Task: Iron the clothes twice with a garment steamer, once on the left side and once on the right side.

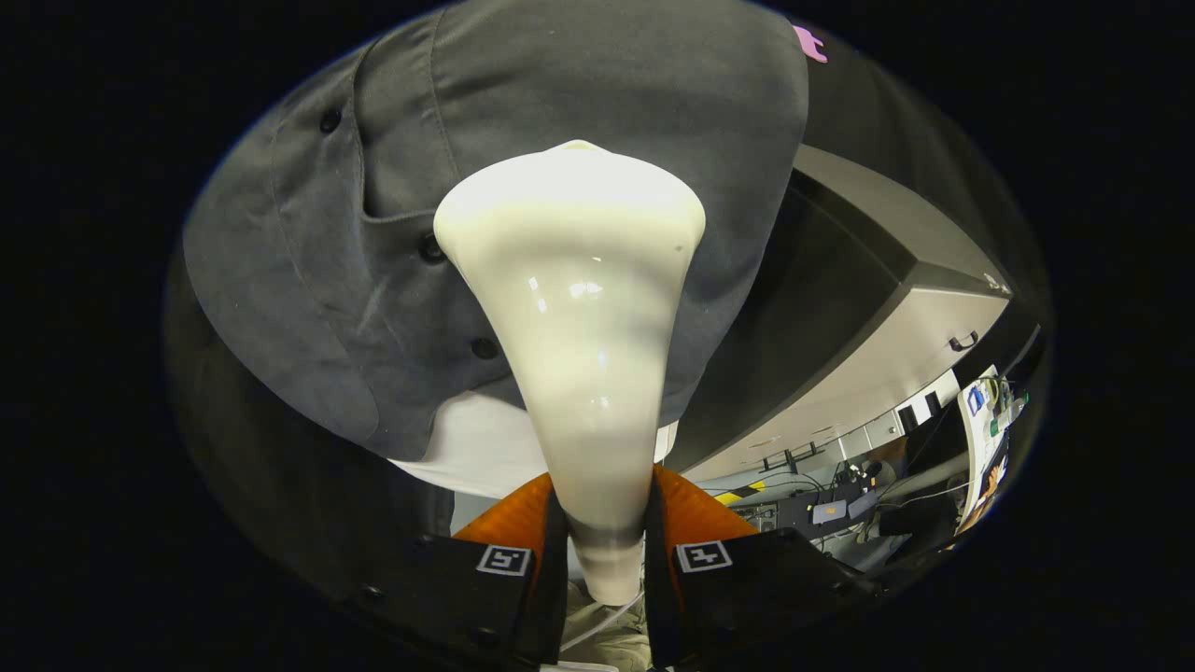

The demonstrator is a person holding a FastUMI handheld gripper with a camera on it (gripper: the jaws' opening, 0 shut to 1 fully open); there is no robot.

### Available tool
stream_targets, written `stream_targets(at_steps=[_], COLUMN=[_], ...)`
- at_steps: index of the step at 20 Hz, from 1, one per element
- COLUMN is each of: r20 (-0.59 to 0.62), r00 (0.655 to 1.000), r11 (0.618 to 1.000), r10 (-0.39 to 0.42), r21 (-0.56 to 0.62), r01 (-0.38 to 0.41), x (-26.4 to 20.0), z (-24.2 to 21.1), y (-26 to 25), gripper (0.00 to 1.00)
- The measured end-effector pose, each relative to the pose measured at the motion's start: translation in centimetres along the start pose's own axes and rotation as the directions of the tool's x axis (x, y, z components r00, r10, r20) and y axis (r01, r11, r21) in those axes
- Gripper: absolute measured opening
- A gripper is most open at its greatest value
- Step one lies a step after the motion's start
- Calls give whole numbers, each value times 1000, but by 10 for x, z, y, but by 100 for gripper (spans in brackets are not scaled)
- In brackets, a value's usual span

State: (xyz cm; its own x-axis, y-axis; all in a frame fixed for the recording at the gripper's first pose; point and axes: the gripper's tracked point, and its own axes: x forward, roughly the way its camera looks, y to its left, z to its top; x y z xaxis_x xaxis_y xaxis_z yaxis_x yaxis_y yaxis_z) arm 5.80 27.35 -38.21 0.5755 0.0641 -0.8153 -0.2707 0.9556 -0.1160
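Tongs [597,551] clamped on steamer [574,308] neck, head against dark shirt [597,93]: best drawn slowly down, flat, contact kept.

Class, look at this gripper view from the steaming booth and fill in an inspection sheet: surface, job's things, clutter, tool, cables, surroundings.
Surface: nothing seen; no table top in view.
Job's things: cream garment steamer held handle-first between the fingers, its wide head against a dark grey button-up shirt; a white garment shows under the shirt's hem.
Clutter: small items on a desk far beyond the fingers, too small to name.
Tool: tool shut on the steamer's narrow handle, both fingers pressing its sides.
Cables: a pale cord runs from the handle's end; thin wires around the far desk.
Surroundings: grey cabinet with a handle to the right of the shirt.
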Motion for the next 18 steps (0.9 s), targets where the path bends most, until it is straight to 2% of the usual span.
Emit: stream_targets(at_steps=[11, 18], r20=[-76, -32], r00=[997, 999], r11=[1000, 1000], r10=[15, 30], r21=[5, 10], r01=[-14, -29], x=[14, -19], z=[-47, -41], y=[-1, 1], gripper=[43, 43])
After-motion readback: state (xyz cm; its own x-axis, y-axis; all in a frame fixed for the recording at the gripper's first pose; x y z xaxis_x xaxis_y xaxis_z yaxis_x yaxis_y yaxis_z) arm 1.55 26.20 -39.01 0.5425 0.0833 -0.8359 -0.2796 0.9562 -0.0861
